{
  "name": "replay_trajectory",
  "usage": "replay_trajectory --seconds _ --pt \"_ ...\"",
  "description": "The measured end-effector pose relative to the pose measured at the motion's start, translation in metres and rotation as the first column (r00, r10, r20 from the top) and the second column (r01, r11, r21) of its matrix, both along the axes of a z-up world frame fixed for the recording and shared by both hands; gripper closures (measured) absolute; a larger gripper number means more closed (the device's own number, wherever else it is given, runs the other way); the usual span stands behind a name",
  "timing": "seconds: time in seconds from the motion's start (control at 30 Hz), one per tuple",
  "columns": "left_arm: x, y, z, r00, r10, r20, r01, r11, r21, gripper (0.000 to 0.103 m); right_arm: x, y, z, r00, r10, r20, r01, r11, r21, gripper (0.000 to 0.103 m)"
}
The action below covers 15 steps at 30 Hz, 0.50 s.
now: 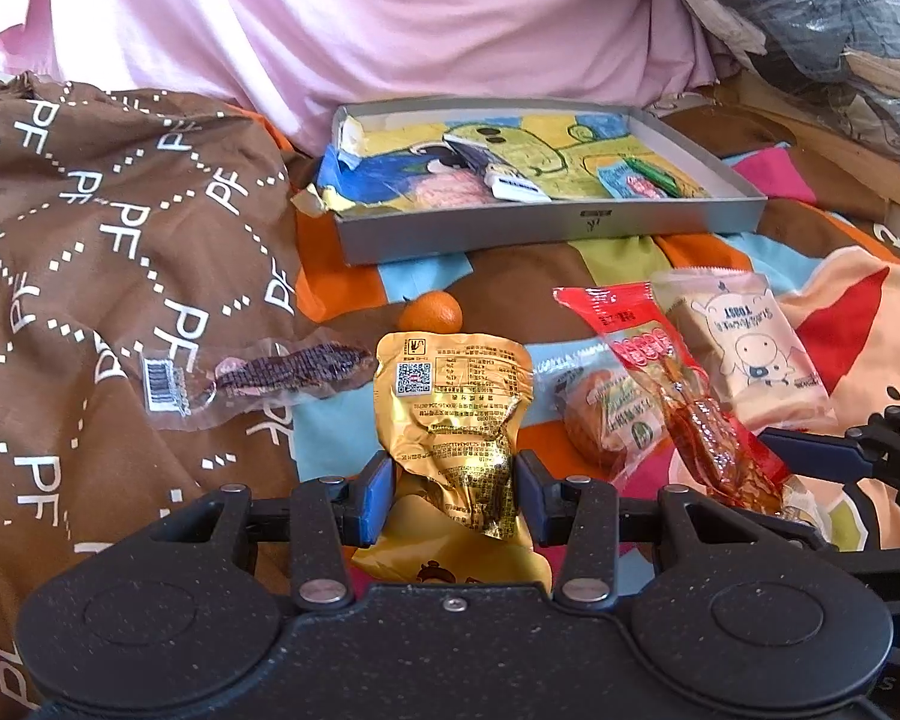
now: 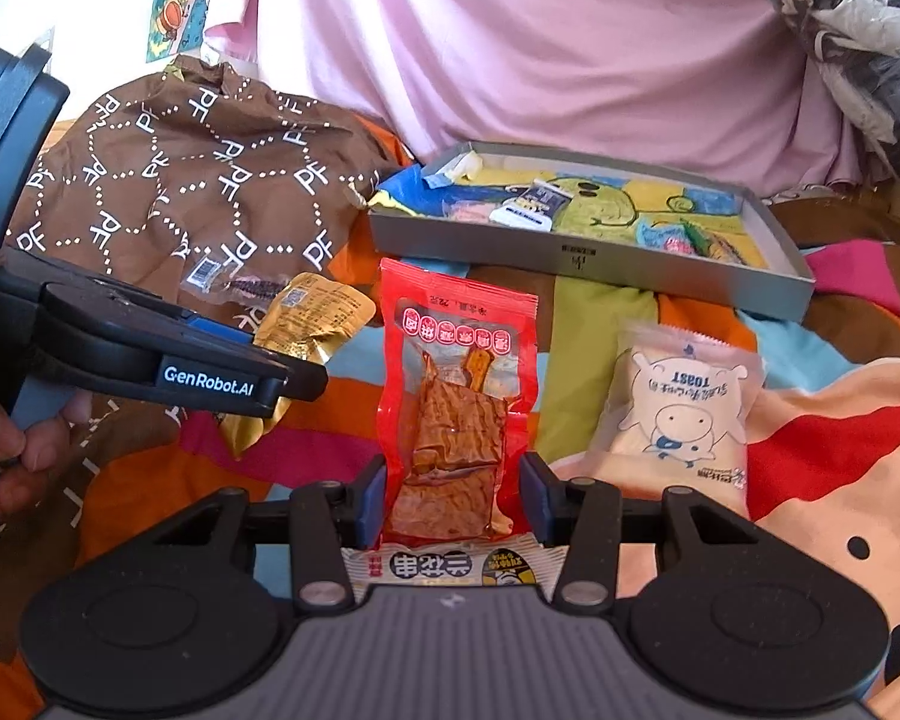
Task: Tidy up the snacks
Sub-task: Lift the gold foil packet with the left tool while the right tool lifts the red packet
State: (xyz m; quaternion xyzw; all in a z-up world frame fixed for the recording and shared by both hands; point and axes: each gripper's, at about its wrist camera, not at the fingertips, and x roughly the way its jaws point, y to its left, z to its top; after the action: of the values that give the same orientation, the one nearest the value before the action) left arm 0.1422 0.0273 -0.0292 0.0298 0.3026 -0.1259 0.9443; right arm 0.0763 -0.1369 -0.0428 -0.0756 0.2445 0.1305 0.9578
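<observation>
Left gripper (image 1: pixel 455 495): jaws clamped on the gold foil pouch (image 1: pixel 450 420), pads creasing its lower part. Right gripper (image 2: pixel 453 498): jaws closed against the edges of the red vacuum pack (image 2: pixel 456 396).

Risks: slick foil and film may slip free; the soft bed cover gives no firm support.

Grey cardboard tray (image 1: pixel 558 228) lies well ahead of both jaws. Toast packet (image 2: pixel 678 414), matte and pillowy, sits right of the right jaws; orange (image 1: pixel 431 312) sits just beyond the pouch.
</observation>
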Motion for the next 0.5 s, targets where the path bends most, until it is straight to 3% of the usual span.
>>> replay_trajectory --seconds 0.5 --pt "-0.009 0.0 0.022 0.991 0.05 0.121 -0.047 0.998 -0.03 0.057 -0.011 -0.021 0.025 0.993 -0.018 0.113 0.022 0.999 -0.038 0.053"
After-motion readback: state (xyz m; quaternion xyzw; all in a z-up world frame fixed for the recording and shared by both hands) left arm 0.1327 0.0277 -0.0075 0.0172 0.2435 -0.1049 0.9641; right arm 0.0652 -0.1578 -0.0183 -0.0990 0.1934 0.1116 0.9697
